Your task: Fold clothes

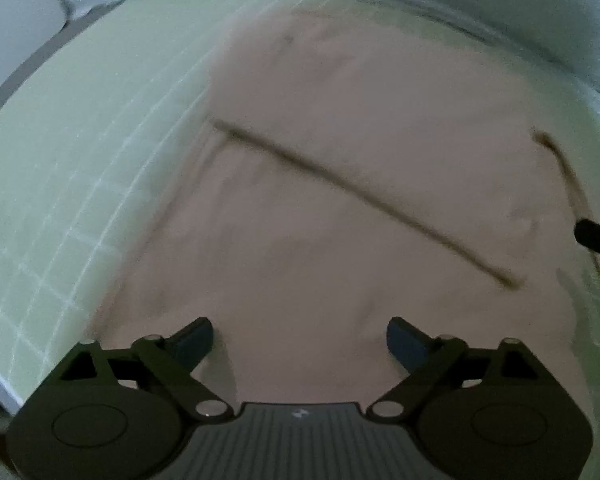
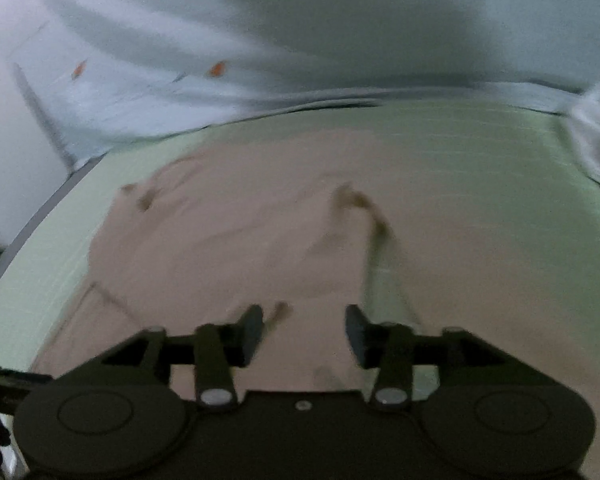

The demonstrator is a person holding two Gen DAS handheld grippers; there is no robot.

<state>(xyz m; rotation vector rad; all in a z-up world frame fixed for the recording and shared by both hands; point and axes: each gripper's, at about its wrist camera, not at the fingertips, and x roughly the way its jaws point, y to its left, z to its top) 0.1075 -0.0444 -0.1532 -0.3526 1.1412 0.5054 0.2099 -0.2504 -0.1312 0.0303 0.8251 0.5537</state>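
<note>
The pink garment [image 1: 340,184] lies spread on the green gridded mat [image 1: 80,168] — blurred, apparently partly folded. Left gripper [image 1: 300,338]: fingers spread wide, grasping nothing, over the fabric. Right gripper [image 2: 305,332]: fingers likewise parted, released, above the garment's edge.

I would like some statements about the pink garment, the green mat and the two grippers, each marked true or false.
1. The pink garment lies on a green mat with a white grid. True.
2. The left gripper is shut on the garment. False: its jaws stand wide apart, with nothing between them.
3. The right gripper is open above the garment. True.
4. The garment is dark blue. False: it is pale pink with darker trim lines.
5. Pale whitish cloth lies beyond the far edge of the mat. True.
</note>
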